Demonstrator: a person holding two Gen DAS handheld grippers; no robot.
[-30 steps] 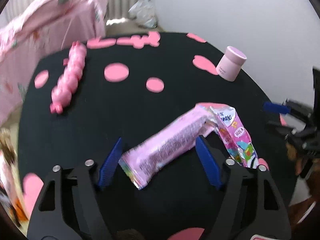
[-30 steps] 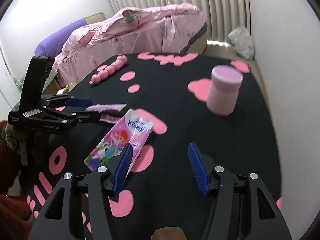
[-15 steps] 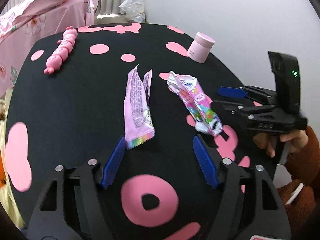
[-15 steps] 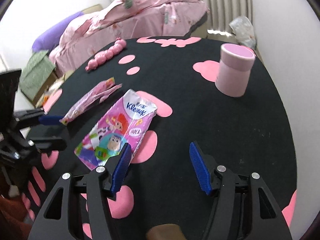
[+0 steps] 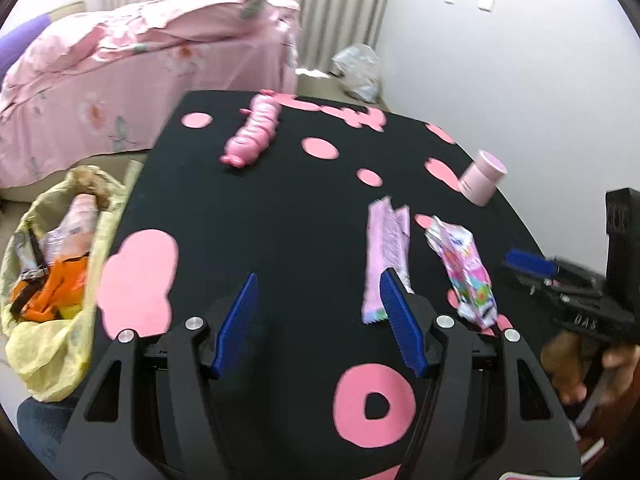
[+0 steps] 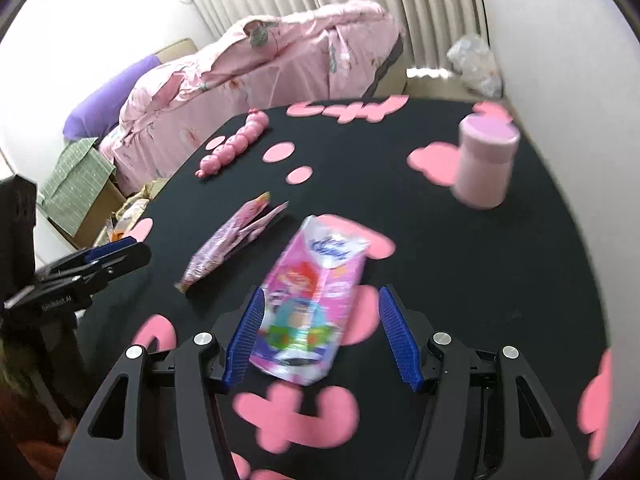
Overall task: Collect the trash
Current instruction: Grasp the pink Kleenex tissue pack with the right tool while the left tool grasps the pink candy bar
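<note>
- The right tongs [image 6: 320, 332] hang wide apart over the colourful cartoon wrapper [image 6: 310, 308], which lies flat on the black bench [image 6: 460, 280] between the two blue pads; neither pad looks to be touching it.
- The left tongs [image 5: 320, 320] are also spread apart and hold nothing. Their right pad sits just in front of the lower end of the pale pink wrapper [image 5: 386, 256], which lies beside the cartoon wrapper [image 5: 466, 270] without touching it.
- A yellow bag [image 5: 52, 280] already holding rubbish hangs off the bench's left edge in the left view; judging by that, both wrappers are meant to end up there.
- Risks for the right tongs:
  - The wrapper is thin and flat, so pads closing above it may meet on air or only push it along the cloth.
  - A pinch on one crinkled corner could slip once the wrapper is lifted.
- Risks for the left tongs:
  - The pink wrapper lies off to one side, not between the pads, so closing here would likely miss it or nudge it away.
- The two tools are near each other, and both reaching at once could make them collide.
- The pink jar [image 6: 486, 164] and the pink bead toy [image 6: 232, 146] stand well apart from the wrappers and seem unlikely to be knocked.
- Both views are blurred, so fine contact cannot be confirmed.
</note>
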